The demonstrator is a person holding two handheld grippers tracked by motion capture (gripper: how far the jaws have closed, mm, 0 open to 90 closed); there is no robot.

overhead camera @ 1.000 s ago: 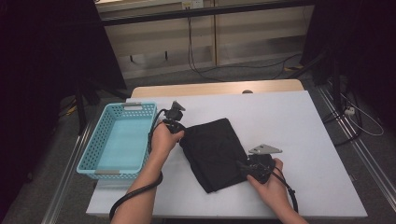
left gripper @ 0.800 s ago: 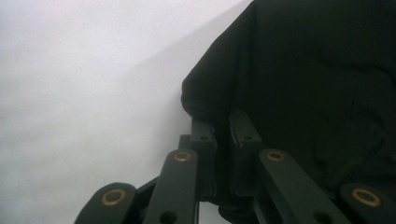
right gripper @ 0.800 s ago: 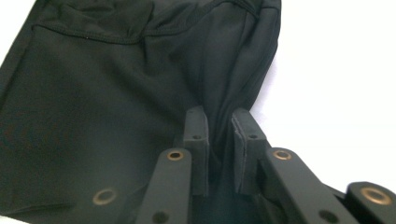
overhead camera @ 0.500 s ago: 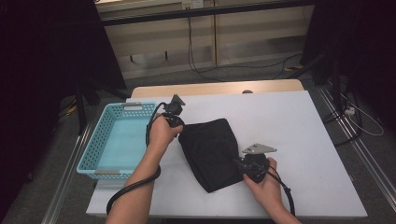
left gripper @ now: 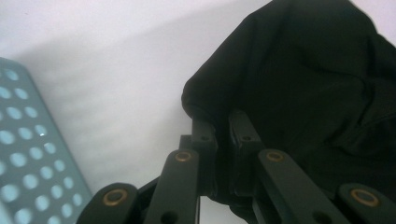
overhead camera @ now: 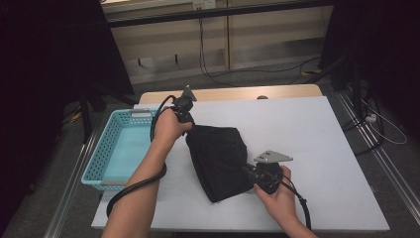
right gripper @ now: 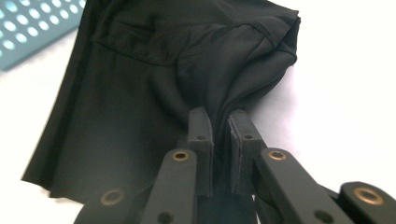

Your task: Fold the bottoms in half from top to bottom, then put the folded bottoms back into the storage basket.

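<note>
A black garment (overhead camera: 218, 158) is spread near the centre of the white desk (overhead camera: 317, 129), partly lifted at two corners. Its corner at 11 o'clock is pinched between the jaws of the left gripper (overhead camera: 187, 123), pressed together on the fabric. Its edge at 4 o'clock is clamped by the right gripper (overhead camera: 246, 171), whose jaws have just been closing on the cloth. A blue perforated basket (overhead camera: 106, 153) is seen at 9 o'clock, beside the garment.
</note>
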